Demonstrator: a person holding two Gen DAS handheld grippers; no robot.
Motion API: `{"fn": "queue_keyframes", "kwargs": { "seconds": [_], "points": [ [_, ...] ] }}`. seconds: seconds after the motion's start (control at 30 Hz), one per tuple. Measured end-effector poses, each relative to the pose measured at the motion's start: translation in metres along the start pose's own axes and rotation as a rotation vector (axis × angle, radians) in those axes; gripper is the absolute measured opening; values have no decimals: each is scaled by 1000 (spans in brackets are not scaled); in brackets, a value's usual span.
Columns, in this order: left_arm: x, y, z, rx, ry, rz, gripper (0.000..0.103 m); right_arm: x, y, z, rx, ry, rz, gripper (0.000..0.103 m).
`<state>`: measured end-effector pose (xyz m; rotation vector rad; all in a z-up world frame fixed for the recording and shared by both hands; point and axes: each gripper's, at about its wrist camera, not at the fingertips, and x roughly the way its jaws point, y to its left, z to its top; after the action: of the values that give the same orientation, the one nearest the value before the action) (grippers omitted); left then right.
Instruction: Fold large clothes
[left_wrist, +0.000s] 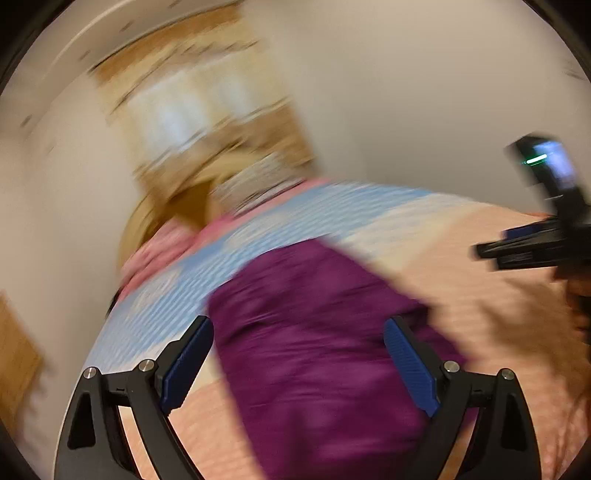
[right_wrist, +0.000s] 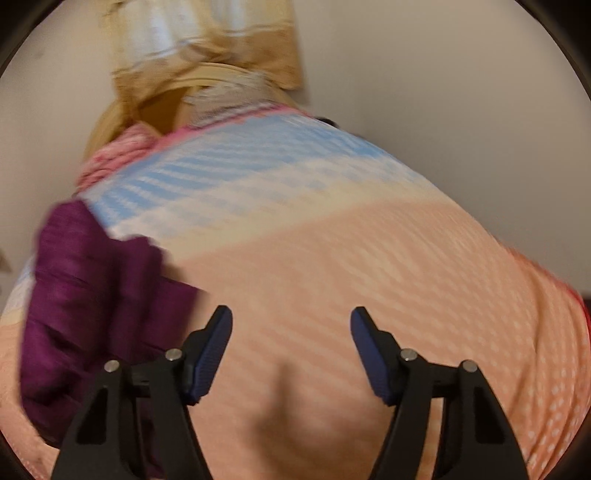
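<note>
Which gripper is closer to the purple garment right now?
Left. The left gripper hangs open right over the purple garment; the right gripper, also open, is over bare bedspread, the garment off to its left.

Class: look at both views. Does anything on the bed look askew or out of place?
The purple garment lies rumpled and slanted across the bedspread, not squared to it. Blur hides its edges. Nothing looks spilled or damaged.

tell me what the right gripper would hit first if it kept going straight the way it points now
Most likely the bedspread: the open right gripper points down at its bare peach part, nothing between the jaws. The purple garment lies off to the left of that line. Blur makes depth uncertain.
</note>
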<state>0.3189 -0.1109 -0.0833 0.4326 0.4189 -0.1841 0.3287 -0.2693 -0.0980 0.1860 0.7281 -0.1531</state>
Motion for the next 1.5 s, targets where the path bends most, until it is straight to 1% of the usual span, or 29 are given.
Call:
{"fn": "queue_keyframes", "kwargs": {
  "seconds": [0.03, 0.1, 0.17, 0.23, 0.3, 0.37, 0.43, 0.47, 0.53, 0.57, 0.67, 0.73, 0.8, 0.9, 0.97, 1.07, 1.27, 1.5],
  "points": [
    [14, 24, -2, -62, 43, 41, 94, -3, 24, 14, -13, -5, 43, 65],
    [31, 57, -7, -183, 67, 52, 94, -7, 52, 29, -25, -14, 71, 64],
    [54, 90, -16, -326, 114, 88, 94, -8, 90, 45, -61, -26, 76, 64],
    [73, 110, -24, -441, 140, 91, 94, -6, 119, 53, -84, -32, 72, 64],
    [90, 127, -31, -549, 172, 130, 94, -3, 144, 58, -90, -29, 78, 64],
    [100, 134, -32, -617, 168, 112, 94, 6, 163, 59, -88, -14, 80, 64],
    [113, 135, -31, -648, 176, 118, 94, 19, 175, 58, -93, -3, 65, 64],
    [120, 134, -30, -650, 180, 110, 94, 28, 181, 55, -98, 2, 59, 63],
    [132, 128, -28, -632, 188, 111, 94, 41, 178, 52, -94, 17, 36, 62],
    [138, 125, -28, -619, 196, 106, 94, 53, 173, 46, -83, 39, 29, 60],
    [153, 108, -27, -581, 205, 81, 94, 71, 153, 32, -68, 65, -10, 58],
    [165, 93, -26, -562, 224, 29, 94, 83, 137, 22, -30, 91, -6, 58],
    [170, 81, -27, -548, 238, 17, 94, 94, 118, 10, 4, 101, -2, 57],
    [181, 58, -27, -516, 255, -24, 94, 98, 105, 1, 32, 98, -3, 57],
    [184, 43, -25, -464, 259, -18, 94, 97, 98, -3, 40, 88, -10, 57],
    [187, 31, -23, -418, 257, -1, 95, 99, 94, -7, 36, 83, -17, 57],
    [204, 27, -30, -426, 283, -24, 102, 104, 86, -14, 50, 71, -6, 57],
    [213, 21, -37, -443, 287, -33, 102, 113, 83, -20, 60, 71, -2, 57]
  ]
}}
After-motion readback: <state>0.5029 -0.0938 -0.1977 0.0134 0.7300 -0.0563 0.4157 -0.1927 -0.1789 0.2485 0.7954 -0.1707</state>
